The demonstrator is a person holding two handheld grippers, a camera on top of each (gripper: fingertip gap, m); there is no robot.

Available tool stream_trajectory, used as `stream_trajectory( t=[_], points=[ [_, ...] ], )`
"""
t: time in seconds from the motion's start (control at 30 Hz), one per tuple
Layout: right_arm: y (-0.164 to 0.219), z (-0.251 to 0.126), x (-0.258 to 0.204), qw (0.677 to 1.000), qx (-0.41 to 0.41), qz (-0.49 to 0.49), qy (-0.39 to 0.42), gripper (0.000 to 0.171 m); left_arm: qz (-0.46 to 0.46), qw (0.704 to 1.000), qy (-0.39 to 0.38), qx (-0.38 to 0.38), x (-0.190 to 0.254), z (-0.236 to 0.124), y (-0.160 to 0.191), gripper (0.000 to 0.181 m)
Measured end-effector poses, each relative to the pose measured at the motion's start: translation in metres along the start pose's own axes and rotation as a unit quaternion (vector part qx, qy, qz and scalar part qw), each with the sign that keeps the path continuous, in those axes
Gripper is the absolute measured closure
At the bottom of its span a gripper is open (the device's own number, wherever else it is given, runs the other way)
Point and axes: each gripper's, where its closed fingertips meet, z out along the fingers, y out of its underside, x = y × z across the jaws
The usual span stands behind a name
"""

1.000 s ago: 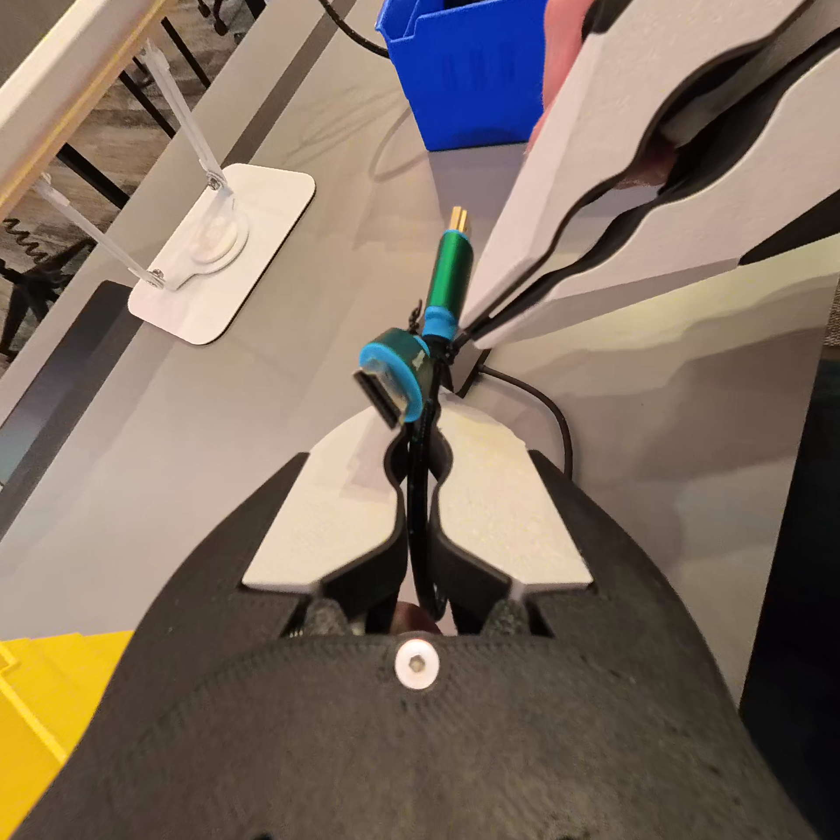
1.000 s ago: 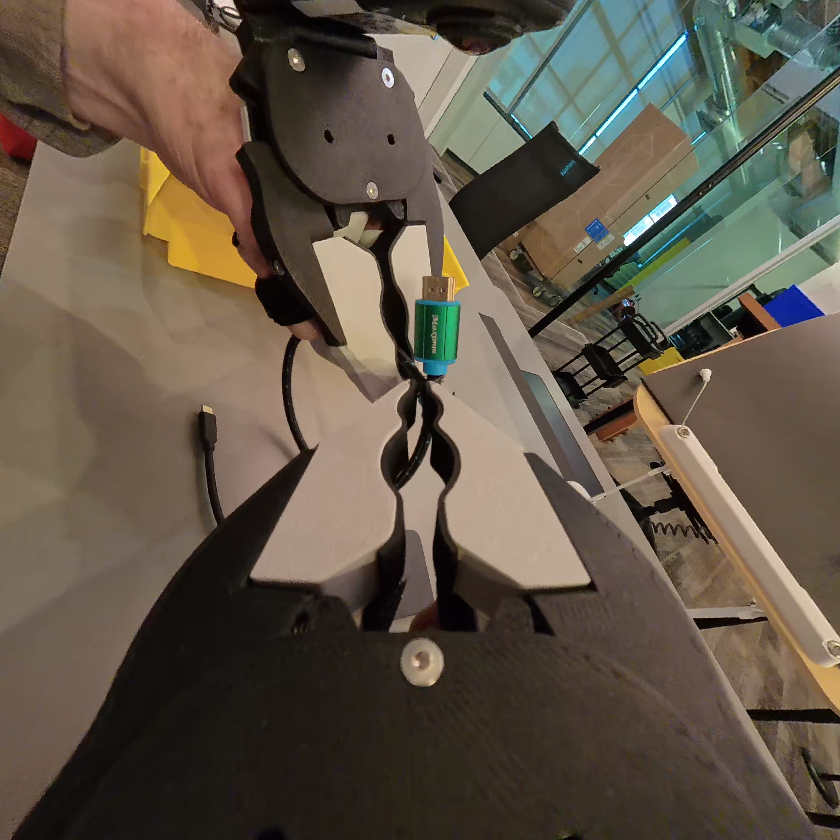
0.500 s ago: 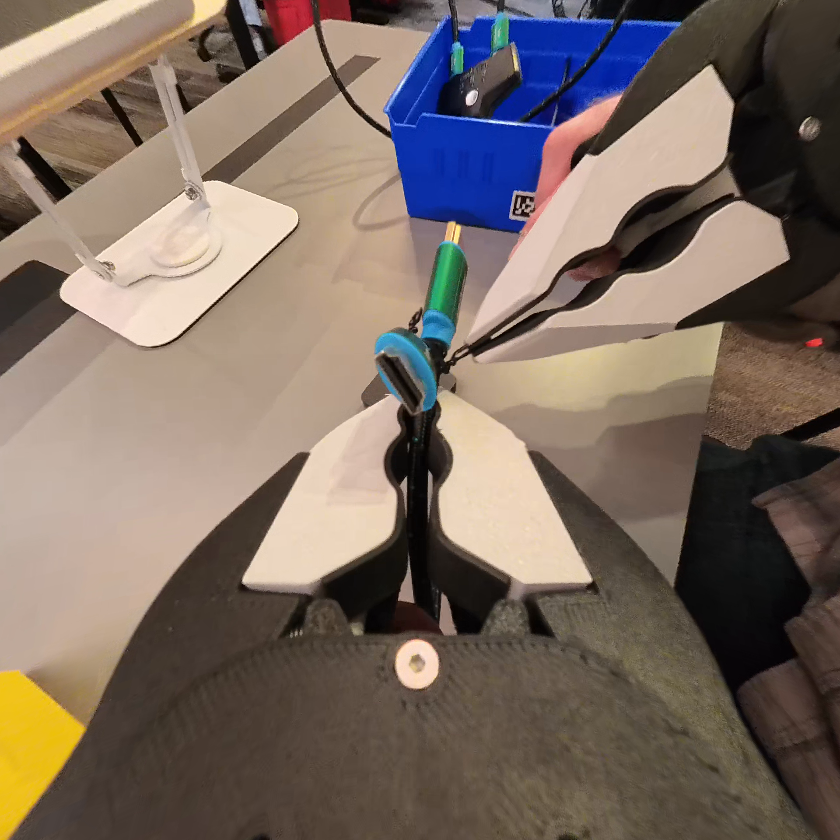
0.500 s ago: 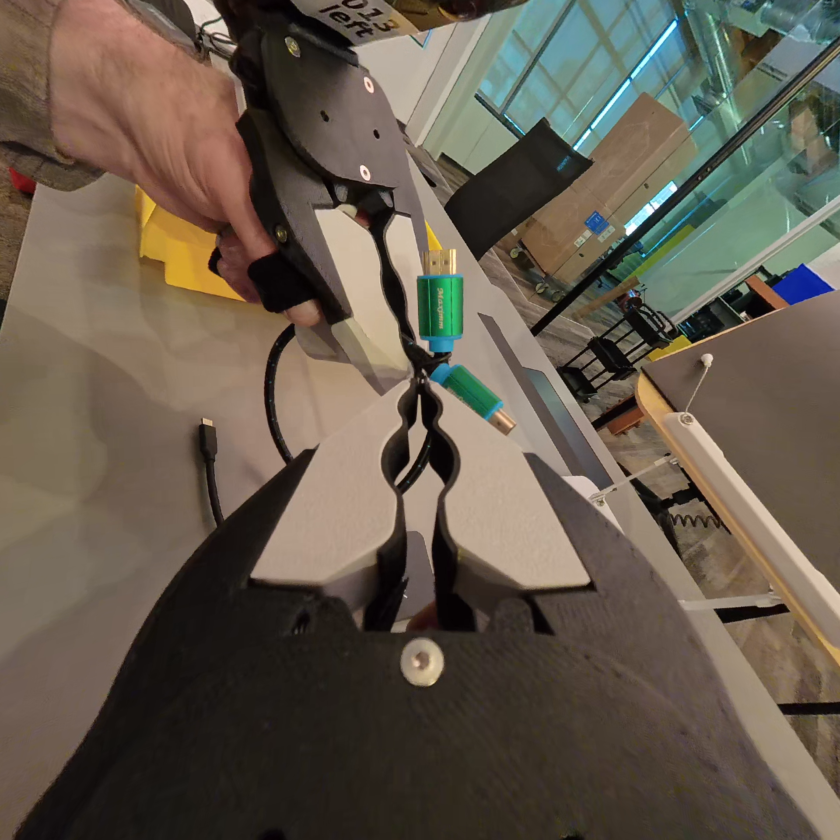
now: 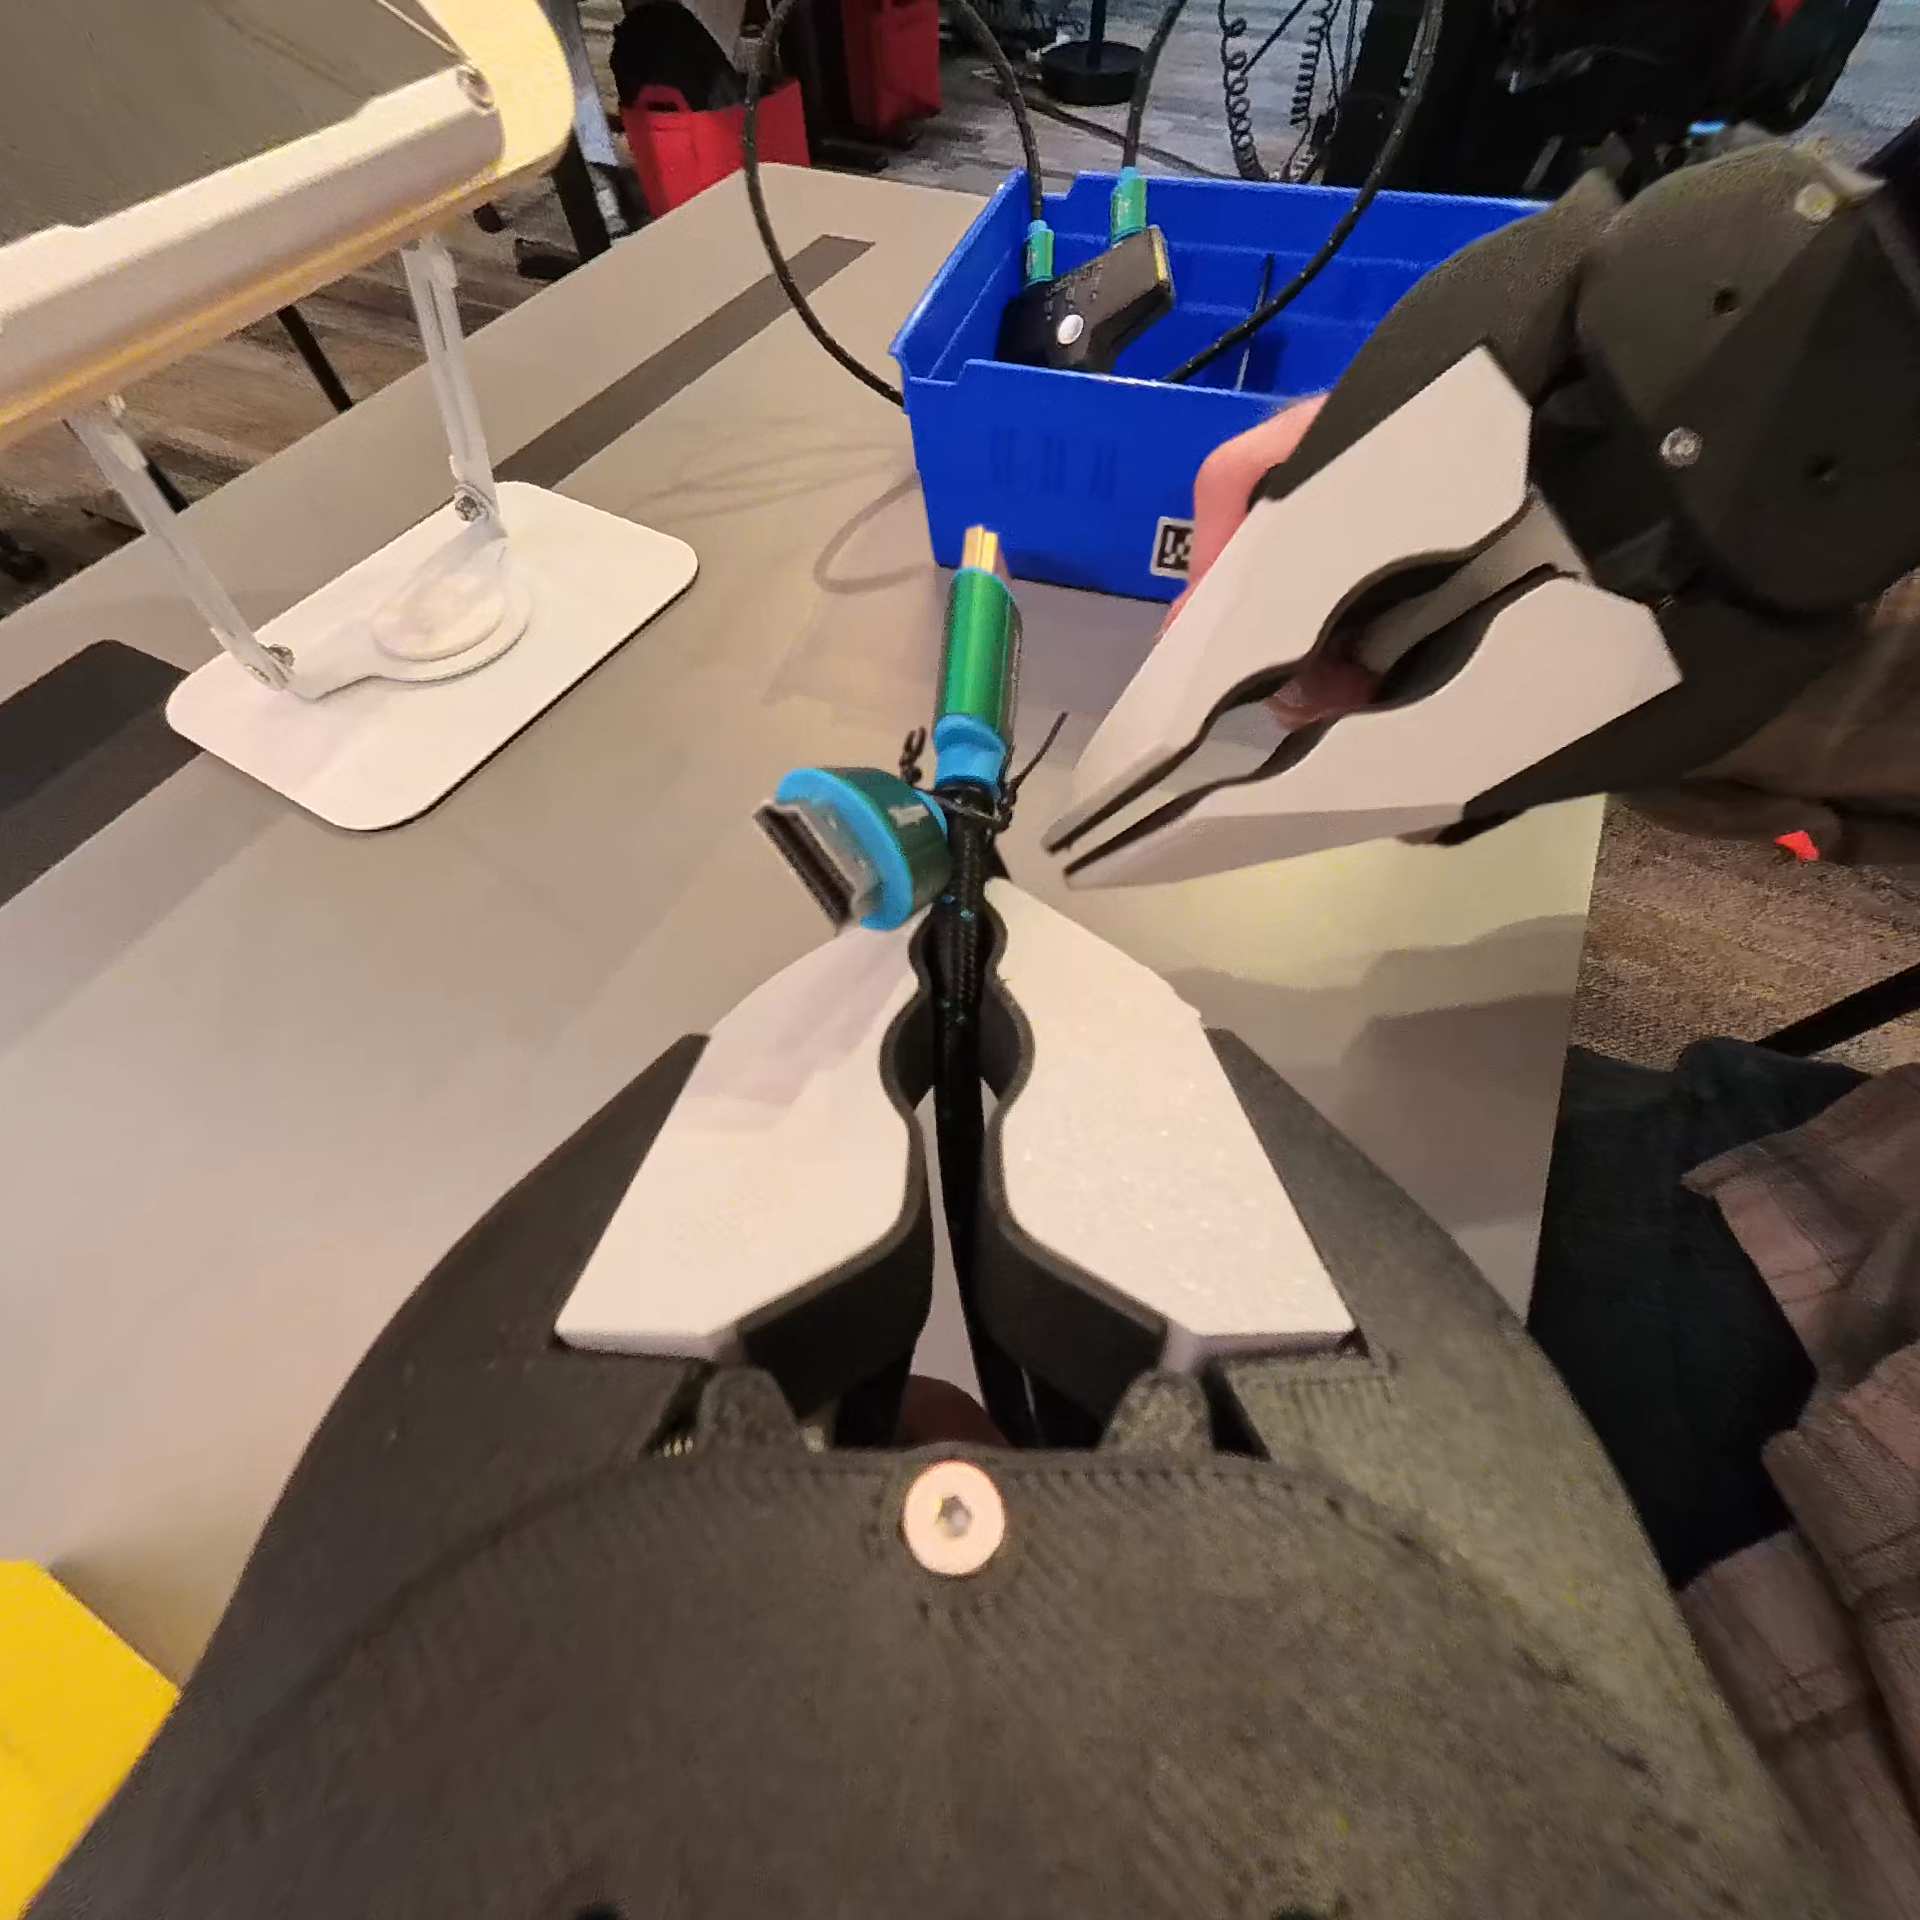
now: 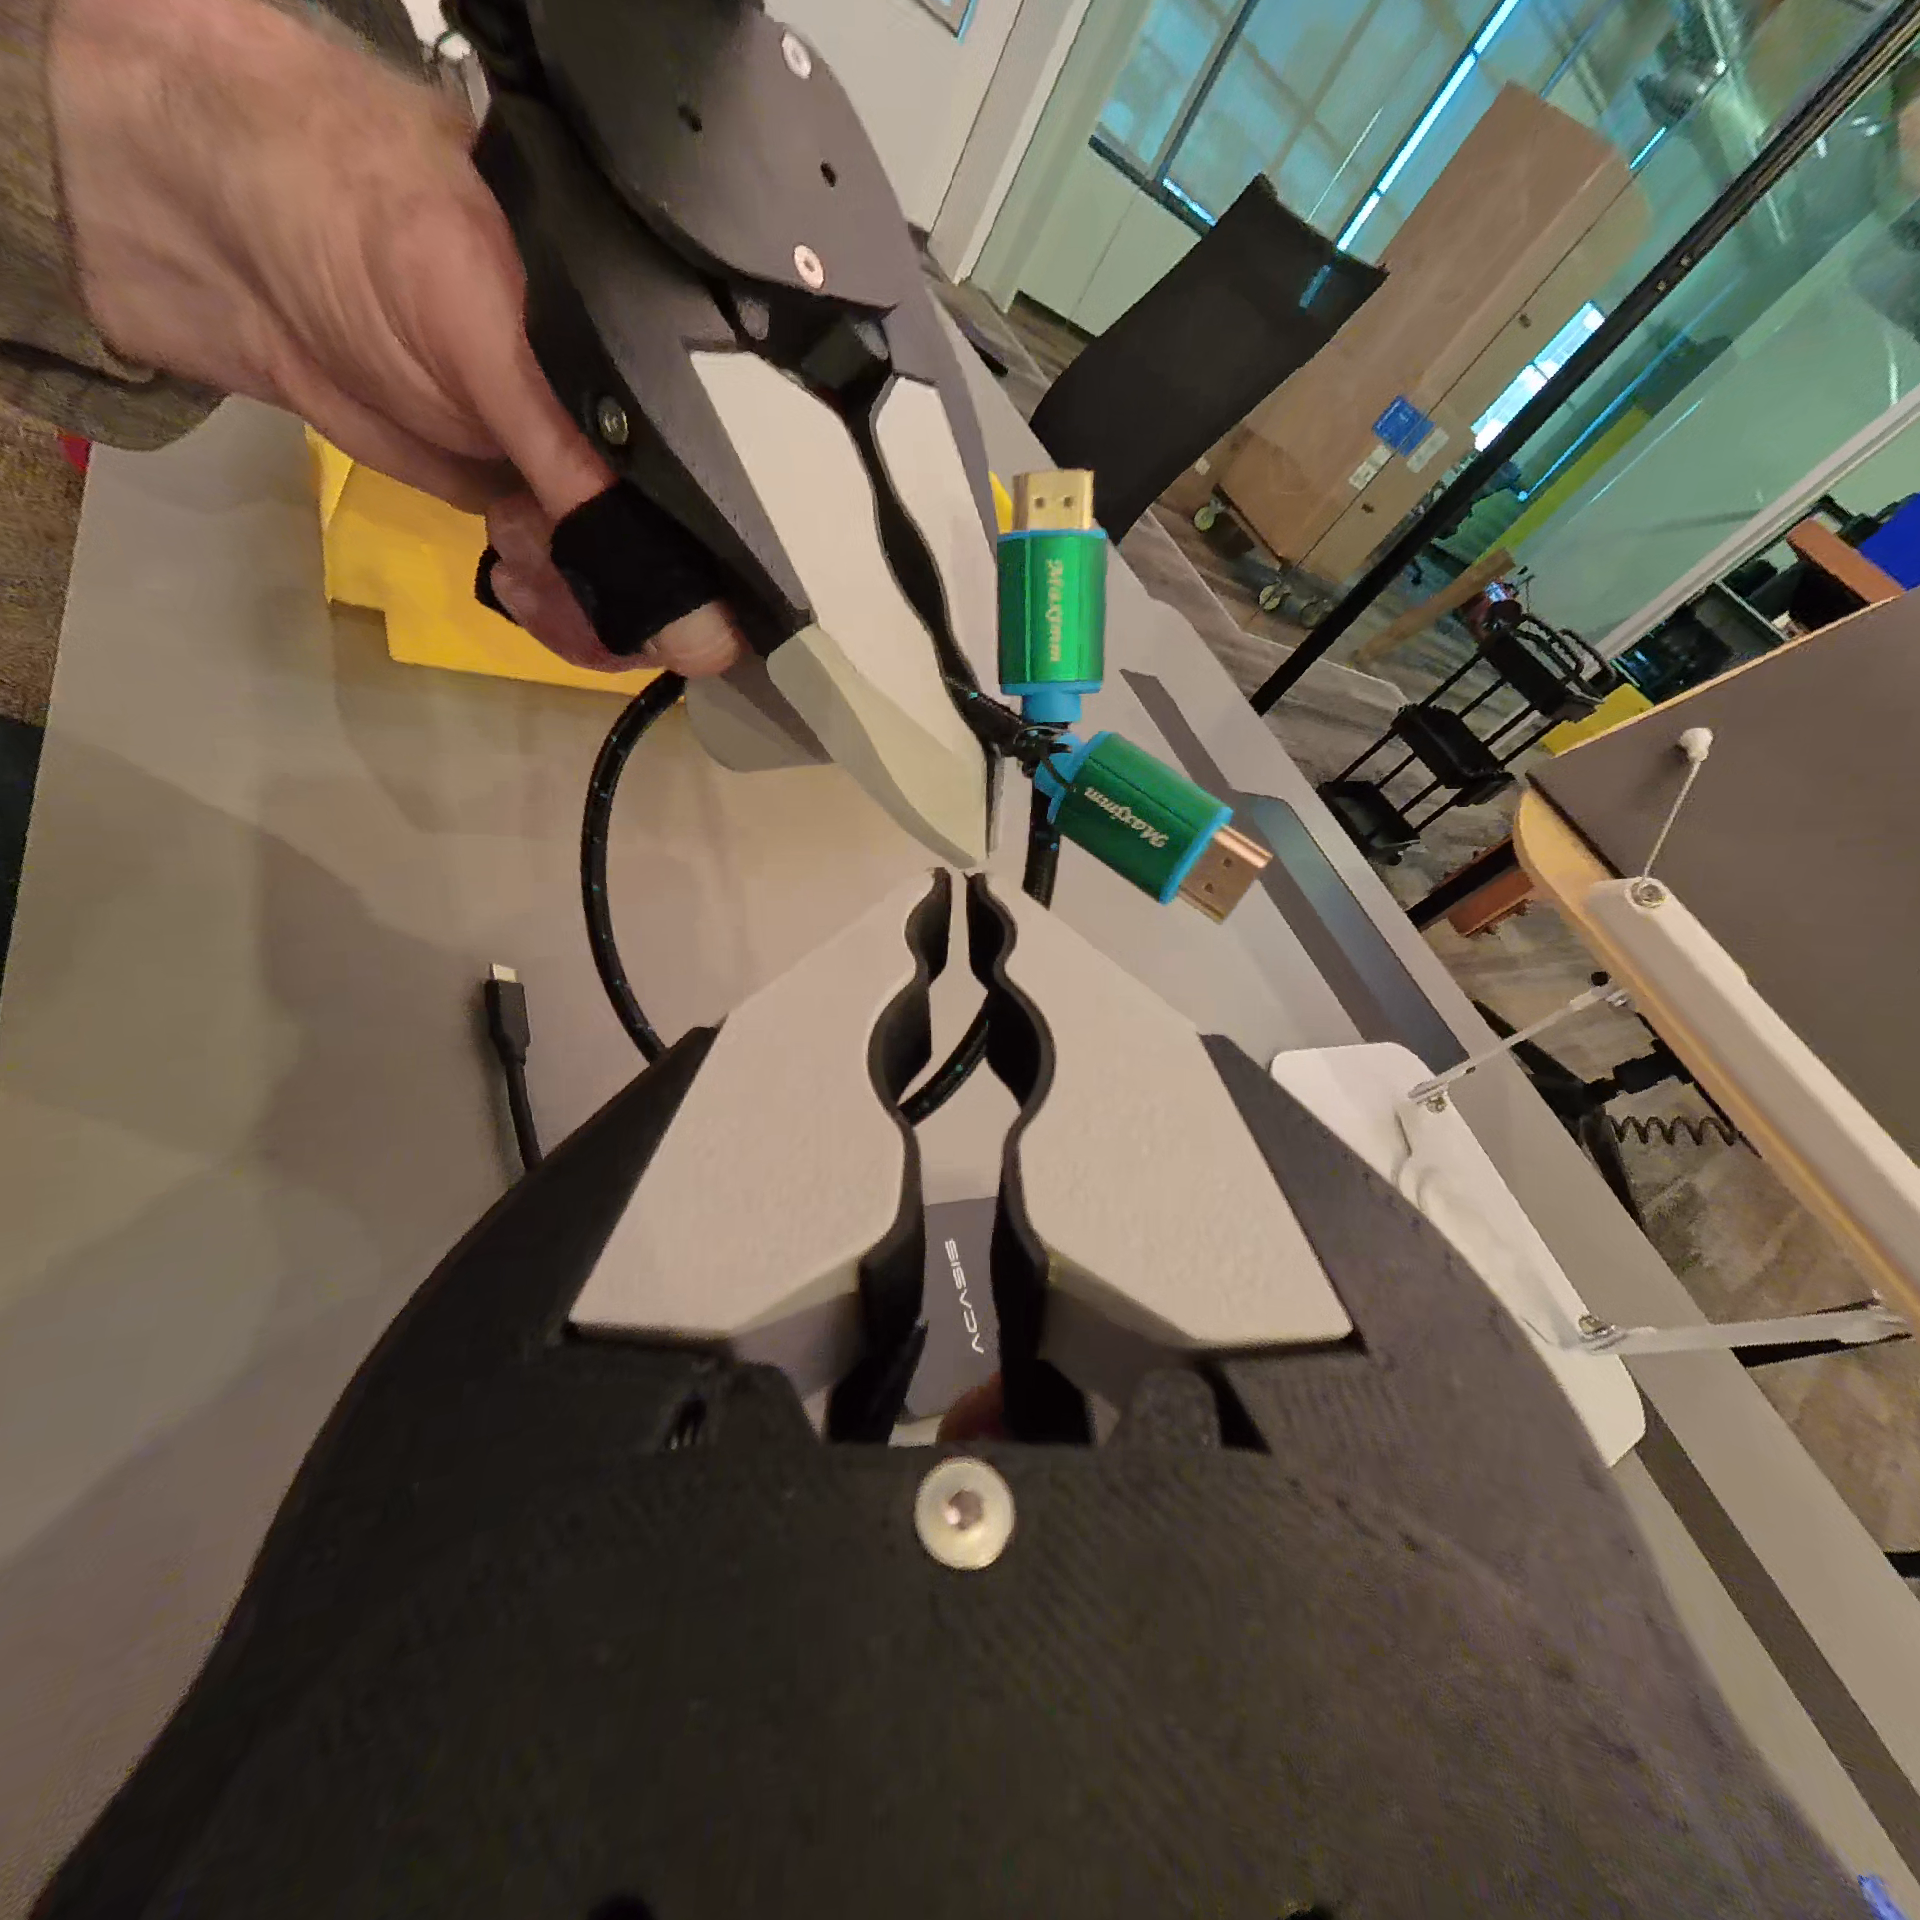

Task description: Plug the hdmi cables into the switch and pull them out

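L claw (image 5: 961, 904) clamps braided cable (image 5: 958, 997); R claw (image 6: 958, 883) empty, nearly closed.

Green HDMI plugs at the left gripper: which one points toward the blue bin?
The upright plug, gold tip toward the blue bin; the other plug bends sideways.

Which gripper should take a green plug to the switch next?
Right, probably. The left gripper has its jaws shut on the braided cable, steadying both green plugs. The right gripper is empty, jaws together, just beside the plugs, and nearer the switch in the blue bin.
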Motion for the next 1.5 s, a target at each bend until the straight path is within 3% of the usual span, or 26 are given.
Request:
stream_trajectory(
  t=[0.27, 0.37, 0.43, 0.57, 0.83, 1.13, 1.2, 1.33, 1.5],
  points=[
    [-0.003, -0.003, 0.01, 0.999, 0.019, 0.048, 0.014, 0.152, -0.001, 1.0, 0.009, -0.003, 0.003, 0.0, 0.004, 0.179],
    [0.002, -0.003, 0.015, 0.993, 0.034, 0.112, 0.008, 0.141, 0.003, 1.0, 0.017, 0.003, 0.005, -0.002, 0.001, 0.18],
    [0.004, -0.003, 0.017, 0.989, 0.036, 0.142, -0.007, 0.142, 0.005, 1.0, 0.022, 0.005, 0.007, -0.004, 0.0, 0.18],
    [0.002, -0.003, 0.005, 0.978, 0.049, 0.193, -0.061, 0.167, 0.004, 0.998, 0.059, 0.017, 0.019, -0.004, -0.002, 0.179],
    [0.0, -0.008, 0.002, 0.953, 0.074, 0.269, -0.116, 0.167, 0.002, 0.996, 0.083, 0.035, 0.023, -0.009, -0.006, 0.178],
    [0.002, -0.01, 0.004, 0.945, 0.081, 0.293, -0.125, 0.167, -0.01, 0.993, 0.108, 0.055, 0.026, -0.017, -0.013, 0.15],
    [0.002, -0.011, 0.004, 0.946, 0.081, 0.289, -0.125, 0.168, -0.015, 0.993, 0.105, 0.056, 0.022, -0.02, -0.014, 0.152],
    [0.002, -0.011, 0.006, 0.945, 0.082, 0.29, -0.124, 0.168, -0.023, 0.993, 0.102, 0.055, 0.016, -0.023, -0.012, 0.176],
    [0.006, -0.009, 0.015, 0.951, 0.072, 0.289, -0.086, 0.166, -0.026, 0.996, 0.074, 0.053, 0.01, -0.018, -0.012, 0.176]
  ],
)
